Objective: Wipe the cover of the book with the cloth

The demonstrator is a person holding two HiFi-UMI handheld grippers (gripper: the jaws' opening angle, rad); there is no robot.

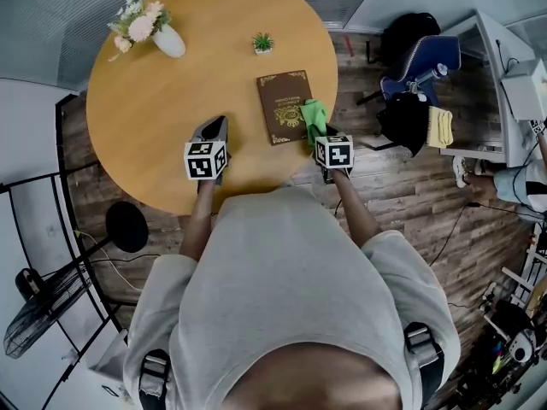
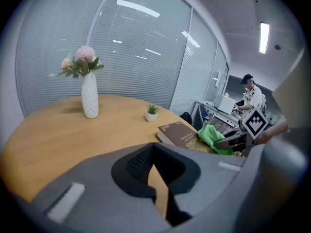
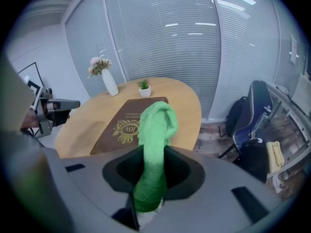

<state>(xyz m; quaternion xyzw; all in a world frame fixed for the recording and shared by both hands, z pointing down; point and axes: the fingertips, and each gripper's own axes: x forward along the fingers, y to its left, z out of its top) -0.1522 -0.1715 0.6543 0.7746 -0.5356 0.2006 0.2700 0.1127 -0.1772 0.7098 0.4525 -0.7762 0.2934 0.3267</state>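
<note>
A brown book (image 1: pixel 285 106) with gold print lies on the round wooden table (image 1: pixel 154 118), towards its right side. My right gripper (image 1: pixel 319 135) is shut on a green cloth (image 1: pixel 313 118); the cloth hangs over the book's near right corner. In the right gripper view the cloth (image 3: pixel 156 130) stands up out of the jaws above the book (image 3: pixel 119 127). My left gripper (image 1: pixel 217 126) rests over bare table to the book's left, shut with nothing in it (image 2: pixel 156 178). From the left gripper view, book (image 2: pixel 179 132) and cloth (image 2: pixel 213 137) lie to the right.
A white vase of flowers (image 1: pixel 154 31) and a small potted plant (image 1: pixel 263 43) stand at the table's far side. Right of the table are a blue office chair (image 1: pixel 419 67), a dark bag (image 1: pixel 408 32) and a desk with a person (image 1: pixel 513 184).
</note>
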